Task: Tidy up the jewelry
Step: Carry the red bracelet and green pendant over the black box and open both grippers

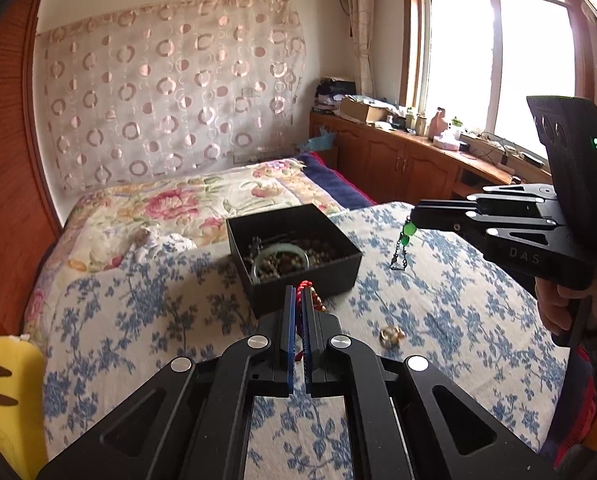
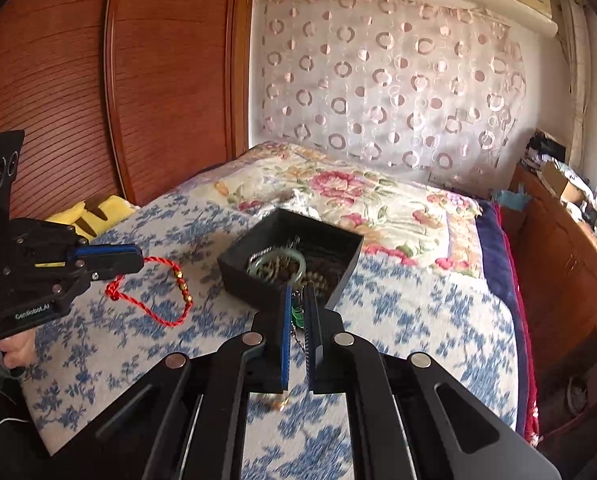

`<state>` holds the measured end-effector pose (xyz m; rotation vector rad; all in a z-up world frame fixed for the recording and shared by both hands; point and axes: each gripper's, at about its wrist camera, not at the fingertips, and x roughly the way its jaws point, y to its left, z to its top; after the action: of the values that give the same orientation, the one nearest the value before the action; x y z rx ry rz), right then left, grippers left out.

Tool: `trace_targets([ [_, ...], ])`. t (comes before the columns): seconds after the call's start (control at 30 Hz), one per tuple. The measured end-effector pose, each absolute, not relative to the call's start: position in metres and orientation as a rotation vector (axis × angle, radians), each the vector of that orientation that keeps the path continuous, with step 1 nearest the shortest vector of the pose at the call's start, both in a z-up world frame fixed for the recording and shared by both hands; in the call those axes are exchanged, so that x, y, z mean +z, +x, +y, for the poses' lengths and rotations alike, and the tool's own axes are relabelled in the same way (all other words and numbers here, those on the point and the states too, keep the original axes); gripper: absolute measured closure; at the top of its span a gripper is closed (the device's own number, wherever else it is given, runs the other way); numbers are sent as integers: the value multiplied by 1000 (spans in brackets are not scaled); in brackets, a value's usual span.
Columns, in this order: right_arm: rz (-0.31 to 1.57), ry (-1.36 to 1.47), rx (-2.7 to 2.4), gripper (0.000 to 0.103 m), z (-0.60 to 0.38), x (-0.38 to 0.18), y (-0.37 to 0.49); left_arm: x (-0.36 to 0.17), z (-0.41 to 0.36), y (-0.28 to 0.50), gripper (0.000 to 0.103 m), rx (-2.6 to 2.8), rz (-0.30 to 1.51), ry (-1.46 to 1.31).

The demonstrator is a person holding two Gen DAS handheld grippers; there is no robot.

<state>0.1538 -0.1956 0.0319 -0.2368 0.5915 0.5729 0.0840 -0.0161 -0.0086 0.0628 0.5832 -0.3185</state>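
On the bed (image 1: 438,304) a black box (image 1: 294,256) already holds beads and a bangle. The left hand-held gripper (image 1: 298,300) pinches a red cord bracelet (image 2: 158,292); the right hand-held gripper (image 2: 296,300) grips a green-beaded chain (image 1: 402,246), both raised beside the box. Judging by this, the carrying step is underway; next each piece needs lowering over the box and releasing, while a gold ring (image 1: 391,335) waits on the bedspread.

One black box (image 1: 294,256) of jewelry on the bed (image 1: 178,312), one red string bracelet (image 2: 154,292), one green bead chain (image 1: 402,248), one gold ring (image 1: 391,335) near the box, two grippers
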Motion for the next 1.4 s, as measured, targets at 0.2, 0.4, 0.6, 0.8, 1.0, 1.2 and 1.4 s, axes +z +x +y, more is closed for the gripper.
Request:
trace_targets([
  [0.2,588,-237,567,96,-185,35,182,-3,-17,101,101,-311,575,61],
  [0.4,613,-254,545,96,-168,22,213,1,-18,119,101,-300,568,72],
  [0.6,672,-204,555,94,-164,5,230,5,-24,132,101,-295,562,76],
  [0.8,726,-171,566,77,-168,-13,234,0,-26,151,101,-282,577,71],
  [1.0,727,-178,544,77,-178,-23,223,-18,-29,175,101,-266,614,62],
  [1.2,725,-197,541,77,-187,-30,209,-26,-34,192,101,-258,630,60],
  [1.4,730,-197,554,77,-192,-36,198,-34,-40,200,90,-230,657,67],
])
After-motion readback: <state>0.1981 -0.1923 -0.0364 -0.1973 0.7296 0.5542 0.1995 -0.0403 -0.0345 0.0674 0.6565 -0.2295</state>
